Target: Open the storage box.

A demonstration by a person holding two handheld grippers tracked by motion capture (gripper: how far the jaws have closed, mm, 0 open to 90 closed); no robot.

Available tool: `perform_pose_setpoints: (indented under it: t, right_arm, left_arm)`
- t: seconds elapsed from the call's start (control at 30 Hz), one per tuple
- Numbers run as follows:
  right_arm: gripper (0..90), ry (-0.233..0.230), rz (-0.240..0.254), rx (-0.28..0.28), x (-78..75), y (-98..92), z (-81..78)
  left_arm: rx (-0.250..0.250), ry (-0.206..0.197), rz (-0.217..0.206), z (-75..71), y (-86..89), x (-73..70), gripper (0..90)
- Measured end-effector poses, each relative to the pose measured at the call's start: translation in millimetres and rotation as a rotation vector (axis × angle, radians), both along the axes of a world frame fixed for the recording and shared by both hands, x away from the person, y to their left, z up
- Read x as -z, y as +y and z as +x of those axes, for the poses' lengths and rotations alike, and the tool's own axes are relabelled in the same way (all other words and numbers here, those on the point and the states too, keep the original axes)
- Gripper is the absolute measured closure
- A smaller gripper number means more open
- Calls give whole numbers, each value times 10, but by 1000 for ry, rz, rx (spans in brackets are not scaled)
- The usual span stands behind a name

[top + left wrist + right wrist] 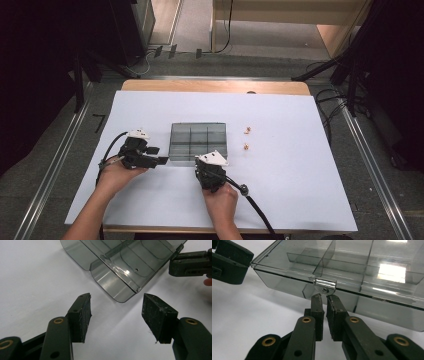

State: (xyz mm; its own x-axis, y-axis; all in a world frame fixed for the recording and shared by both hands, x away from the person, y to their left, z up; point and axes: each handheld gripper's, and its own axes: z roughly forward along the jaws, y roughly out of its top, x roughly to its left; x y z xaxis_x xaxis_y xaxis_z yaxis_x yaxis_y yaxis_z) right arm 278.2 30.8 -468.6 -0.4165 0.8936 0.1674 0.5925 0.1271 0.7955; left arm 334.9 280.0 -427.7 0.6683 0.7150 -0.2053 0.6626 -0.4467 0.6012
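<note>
- Smoky clear compartment box [198, 143] flat on white sheet [300, 190], mid-table, lid down.
- Clear latch tab [325, 285] at middle of box's near edge.
- Right gripper [324, 297] clenched, jaw tips pressed nearly together just below latch tab, nothing seen between pads.
- Left gripper [116, 311] released, jaws apart, aimed at box's left near corner, not touching.
- Two small tan bits [247, 130] on sheet, right of box.

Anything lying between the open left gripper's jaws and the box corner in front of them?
No. In the left gripper view, only bare white table separates the left gripper from the box corner.
</note>
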Motion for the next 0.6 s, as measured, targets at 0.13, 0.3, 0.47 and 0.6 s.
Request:
perform_pose_setpoints:
  t: [0.13,0.3,0.47,0.6]
  right_arm:
    - [852,4,6,2,-7,-8,0]
    - [853,0,3,7,-14,-5,-10]
    - [852,-28,11,4,-65,-6,-20]
    - [845,-35,11,2,-93,-11,-23]
  left_arm:
    - [6,3,-5,-2,-12,12,451]
    - [19,9,-10,3,-30,30,509]
    - [22,5,-9,-2,-51,37,528]
    - [20,-16,-15,-12,-82,16,552]
